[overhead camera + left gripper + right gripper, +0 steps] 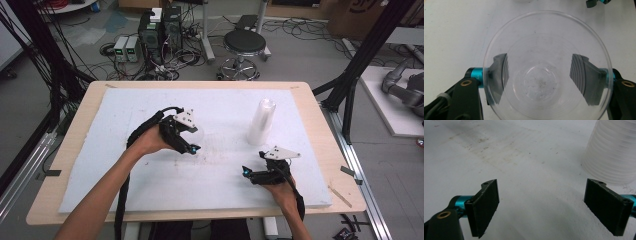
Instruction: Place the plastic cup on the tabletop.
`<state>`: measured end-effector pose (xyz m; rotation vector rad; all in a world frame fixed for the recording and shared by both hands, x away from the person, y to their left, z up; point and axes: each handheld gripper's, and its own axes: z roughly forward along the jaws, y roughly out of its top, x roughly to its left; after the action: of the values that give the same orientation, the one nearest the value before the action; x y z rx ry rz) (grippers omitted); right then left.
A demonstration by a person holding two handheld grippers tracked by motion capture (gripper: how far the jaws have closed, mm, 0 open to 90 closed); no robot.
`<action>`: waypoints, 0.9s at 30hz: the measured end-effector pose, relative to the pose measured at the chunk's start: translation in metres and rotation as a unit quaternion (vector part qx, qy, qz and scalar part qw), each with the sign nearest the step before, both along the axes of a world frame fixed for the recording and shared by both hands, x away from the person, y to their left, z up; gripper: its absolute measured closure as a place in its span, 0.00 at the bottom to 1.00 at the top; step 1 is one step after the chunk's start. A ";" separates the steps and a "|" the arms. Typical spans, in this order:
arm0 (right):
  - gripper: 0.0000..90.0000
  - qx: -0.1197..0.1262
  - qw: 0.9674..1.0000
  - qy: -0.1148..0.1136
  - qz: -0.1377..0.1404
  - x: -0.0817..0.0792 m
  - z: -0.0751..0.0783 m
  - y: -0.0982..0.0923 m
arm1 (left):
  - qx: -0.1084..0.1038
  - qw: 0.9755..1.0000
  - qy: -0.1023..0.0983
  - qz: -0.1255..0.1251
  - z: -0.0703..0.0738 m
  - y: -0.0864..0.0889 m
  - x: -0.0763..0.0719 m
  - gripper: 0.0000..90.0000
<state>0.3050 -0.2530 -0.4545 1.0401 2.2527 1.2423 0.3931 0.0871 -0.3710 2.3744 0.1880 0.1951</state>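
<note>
My left gripper [190, 141] is shut on a single clear plastic cup [198, 134] over the middle of the white foam board [115, 165]. In the left gripper view the cup [544, 32] opens toward the camera, and both ribbed pads [579, 75] press on its wall from outside. A tall upside-down stack of clear cups [261, 121] stands right of centre. My right gripper [248, 174] rests low on the board in front of that stack, open. Its own view shows the right gripper [541, 205] with wide jaws and bare board between them, the stack [614, 152] at upper right.
The foam board lies on a wooden table [320, 130]. Beyond the far edge stand a black stool [244, 45] and computer boxes [160, 30] amid floor cables. Black frame posts [367, 45] rise at the right. The right gripper's tip [596, 2] shows in the left gripper view.
</note>
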 end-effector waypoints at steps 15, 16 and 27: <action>0.14 0.001 1.000 0.000 0.001 0.000 0.000 0.000 | 0.005 1.000 -0.001 0.015 -0.003 -0.001 0.004 0.35; 0.14 0.001 1.000 0.000 0.002 0.000 0.000 0.000 | 0.008 1.000 -0.002 0.017 -0.003 -0.002 0.004 0.34; 0.14 0.000 1.000 0.001 0.003 0.000 0.000 0.000 | 0.034 0.999 0.004 0.038 -0.023 -0.019 0.004 0.34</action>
<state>0.3051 -0.2531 -0.4547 1.0371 2.2590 1.2438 0.3969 0.0684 -0.3940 2.4375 0.2799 0.2322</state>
